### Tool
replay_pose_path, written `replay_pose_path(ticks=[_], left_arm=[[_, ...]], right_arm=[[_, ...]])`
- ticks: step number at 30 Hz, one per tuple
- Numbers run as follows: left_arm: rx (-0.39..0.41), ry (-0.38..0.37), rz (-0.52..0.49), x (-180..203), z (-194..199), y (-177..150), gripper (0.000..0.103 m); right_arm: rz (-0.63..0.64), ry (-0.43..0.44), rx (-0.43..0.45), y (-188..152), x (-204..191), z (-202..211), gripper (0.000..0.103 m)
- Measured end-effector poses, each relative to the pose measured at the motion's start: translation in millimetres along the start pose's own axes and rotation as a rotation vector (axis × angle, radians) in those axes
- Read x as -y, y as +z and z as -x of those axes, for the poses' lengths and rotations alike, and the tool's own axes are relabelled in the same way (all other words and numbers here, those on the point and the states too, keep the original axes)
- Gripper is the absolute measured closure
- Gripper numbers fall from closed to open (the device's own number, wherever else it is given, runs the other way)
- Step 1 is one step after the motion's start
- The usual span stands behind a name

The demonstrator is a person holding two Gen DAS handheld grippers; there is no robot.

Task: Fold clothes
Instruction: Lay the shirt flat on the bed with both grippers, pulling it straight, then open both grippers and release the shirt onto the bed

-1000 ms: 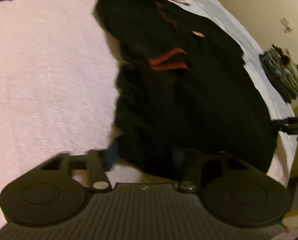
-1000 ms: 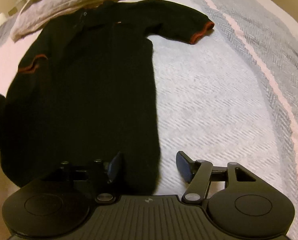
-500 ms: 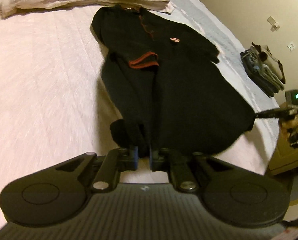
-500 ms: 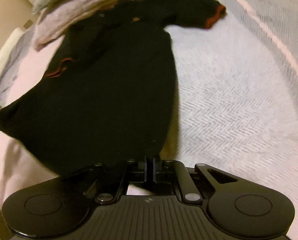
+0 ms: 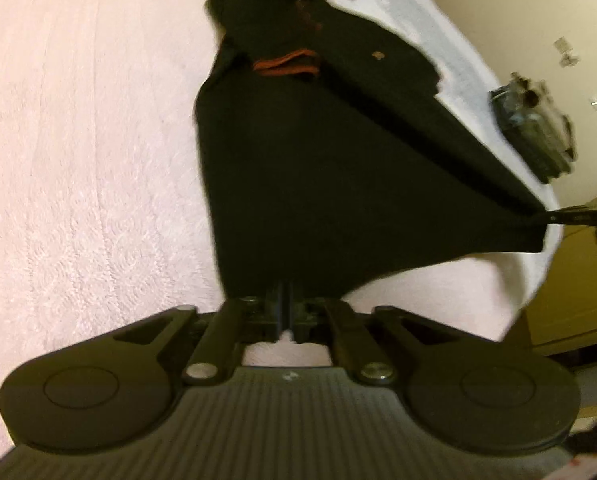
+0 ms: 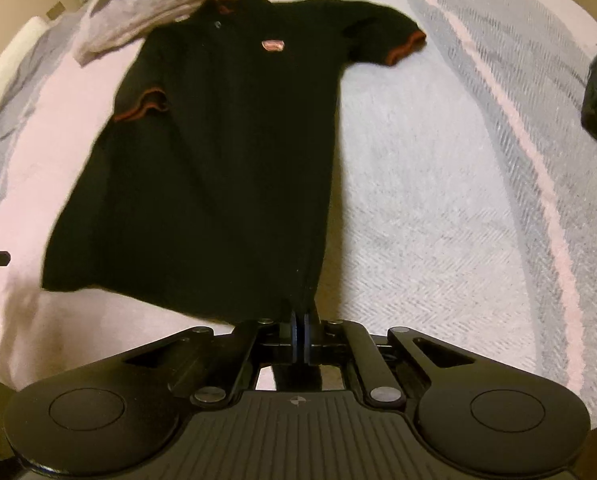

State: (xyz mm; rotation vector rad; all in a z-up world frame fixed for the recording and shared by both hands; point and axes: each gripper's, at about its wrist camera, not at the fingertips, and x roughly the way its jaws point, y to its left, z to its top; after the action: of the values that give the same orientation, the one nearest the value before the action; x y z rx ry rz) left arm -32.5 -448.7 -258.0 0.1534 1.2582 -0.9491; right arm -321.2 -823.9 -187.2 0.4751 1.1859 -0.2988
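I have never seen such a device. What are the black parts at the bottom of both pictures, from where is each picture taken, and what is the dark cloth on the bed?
No robot is here: a person holds one hand tool in each hand. The black parts are those tools, each with a two-finger gripper and a camera looking along its fingers. One picture comes from the left gripper, the other from the right gripper. Both are shut on the bottom hem of a black polo shirt with red-edged sleeves, at opposite corners. The hem is lifted and stretched between them; the collar end still lies on the bed. Pale folded bedding lies beyond the collar, and a dark pile of clothes at the bed's edge.
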Motion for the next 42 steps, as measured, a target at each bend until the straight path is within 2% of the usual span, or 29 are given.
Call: replay_pose_path(ticks=[2,5,8,10,11,13,15,19,23,26,29,33,36,37,39,40,41,42], left_arm=[[-0.018,0.034,0.010,-9,-24,1,0.073],[-0.050,0.046,0.034,-19,-53,2,0.072],[-0.072,0.011,0.071,-21,-71,3,0.072],[-0.086,-0.008,0.097,-21,-76,6,0.075],[-0.092,-0.010,0.104,-21,-77,8,0.100],[-0.086,-0.036,0.110,-22,-67,7,0.102],[-0.065,-0.050,0.064,-14,-46,7,0.102],[-0.037,-0.079,0.004,2,12,3,0.102],[-0.057,-0.085,-0.010,18,57,-3,0.103],[-0.098,-0.090,0.007,25,74,-17,0.102],[-0.162,-0.080,0.043,22,70,-41,0.102],[-0.241,-0.054,0.084,12,33,-73,0.102],[-0.278,0.016,0.066,14,10,-74,0.098],[-0.287,0.049,0.047,13,9,-72,0.098],[-0.284,0.098,0.055,9,15,-63,0.095],[-0.275,0.132,0.053,6,21,-57,0.093],[-0.261,0.173,0.044,4,28,-48,0.086],[-0.245,0.205,0.035,3,33,-39,0.078]], right_arm=[[-0.001,-0.001,-0.016,-2,5,-16,0.103],[0.001,-0.013,-0.042,-6,11,-32,0.103],[-0.004,-0.019,-0.058,-3,18,-40,0.103],[-0.002,-0.022,-0.063,-1,18,-44,0.103],[-0.006,-0.023,-0.068,1,20,-46,0.103],[-0.003,-0.023,-0.087,4,22,-48,0.103],[0.011,-0.011,-0.110,9,18,-43,0.103],[0.019,0.026,-0.136,13,5,-12,0.103],[0.017,0.051,-0.171,5,1,22,0.103],[0.011,0.044,-0.211,-8,2,36,0.103],[0.016,0.002,-0.263,-22,12,32,0.103],[0.000,-0.031,-0.294,-33,24,-4,0.103],[0.006,-0.072,-0.320,-36,29,-38,0.102],[0.025,-0.106,-0.319,-35,32,-45,0.097],[0.061,-0.160,-0.298,-27,31,-48,0.079],[0.075,-0.175,-0.270,-19,31,-45,0.060],[0.084,-0.185,-0.245,-11,31,-42,0.054],[0.097,-0.198,-0.212,-1,30,-38,0.054]])
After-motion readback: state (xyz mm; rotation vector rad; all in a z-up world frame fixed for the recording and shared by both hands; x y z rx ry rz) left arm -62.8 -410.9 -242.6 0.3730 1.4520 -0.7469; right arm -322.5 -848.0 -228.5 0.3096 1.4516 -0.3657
